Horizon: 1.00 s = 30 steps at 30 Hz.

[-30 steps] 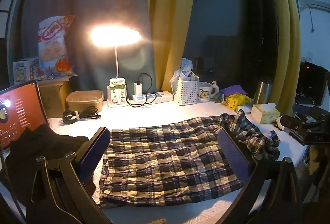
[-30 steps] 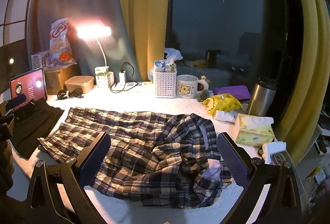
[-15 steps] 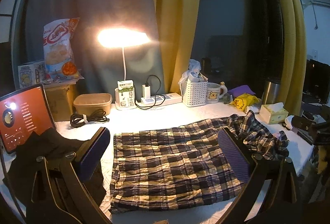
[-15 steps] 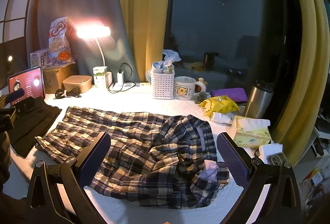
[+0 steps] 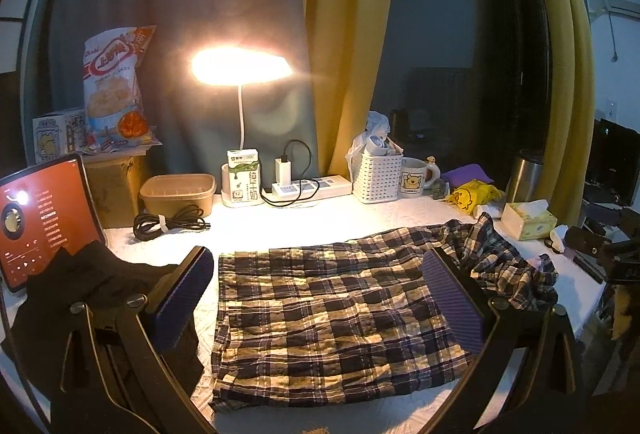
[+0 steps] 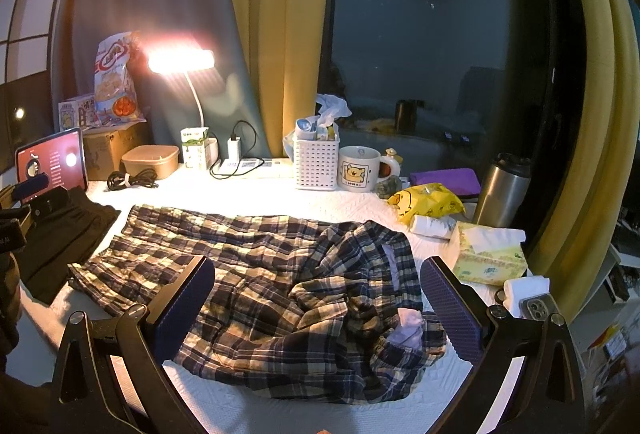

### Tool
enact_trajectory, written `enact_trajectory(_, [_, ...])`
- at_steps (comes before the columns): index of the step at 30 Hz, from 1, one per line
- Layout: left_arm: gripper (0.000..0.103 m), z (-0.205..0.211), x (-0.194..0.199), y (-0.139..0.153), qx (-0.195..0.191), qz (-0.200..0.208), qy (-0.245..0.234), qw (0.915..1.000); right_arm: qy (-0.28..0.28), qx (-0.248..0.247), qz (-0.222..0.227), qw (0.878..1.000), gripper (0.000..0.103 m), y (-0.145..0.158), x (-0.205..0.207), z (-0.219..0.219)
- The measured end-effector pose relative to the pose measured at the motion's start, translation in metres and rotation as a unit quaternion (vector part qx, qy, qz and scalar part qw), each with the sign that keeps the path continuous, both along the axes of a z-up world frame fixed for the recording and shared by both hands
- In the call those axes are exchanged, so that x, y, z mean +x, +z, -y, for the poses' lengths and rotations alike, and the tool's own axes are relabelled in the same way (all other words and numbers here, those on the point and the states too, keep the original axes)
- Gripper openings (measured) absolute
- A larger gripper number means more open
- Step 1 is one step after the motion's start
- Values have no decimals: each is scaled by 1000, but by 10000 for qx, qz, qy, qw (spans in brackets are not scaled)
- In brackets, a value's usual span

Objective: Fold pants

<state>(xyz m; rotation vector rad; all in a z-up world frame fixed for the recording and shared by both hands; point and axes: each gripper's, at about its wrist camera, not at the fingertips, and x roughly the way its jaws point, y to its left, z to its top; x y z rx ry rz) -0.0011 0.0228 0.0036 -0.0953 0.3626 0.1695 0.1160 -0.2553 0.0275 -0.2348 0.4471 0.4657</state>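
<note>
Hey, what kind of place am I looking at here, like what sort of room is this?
Probably a room in someone's home, at night: plaid pants spread on a white padded surface by a dark window with yellow curtains, lit by a desk lamp, with a mug and snack bag along the back.

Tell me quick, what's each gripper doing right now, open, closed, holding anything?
Left gripper: open, empty, above the leg end of the plaid pants.
Right gripper: open, empty, above the rumpled waist end.
</note>
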Motion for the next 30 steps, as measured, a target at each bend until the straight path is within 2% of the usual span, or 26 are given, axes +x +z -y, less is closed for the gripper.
enact_trajectory(30, [103,5,-2,1,88,23,1,10000,-3,3,2,10000,103,-1,0,0])
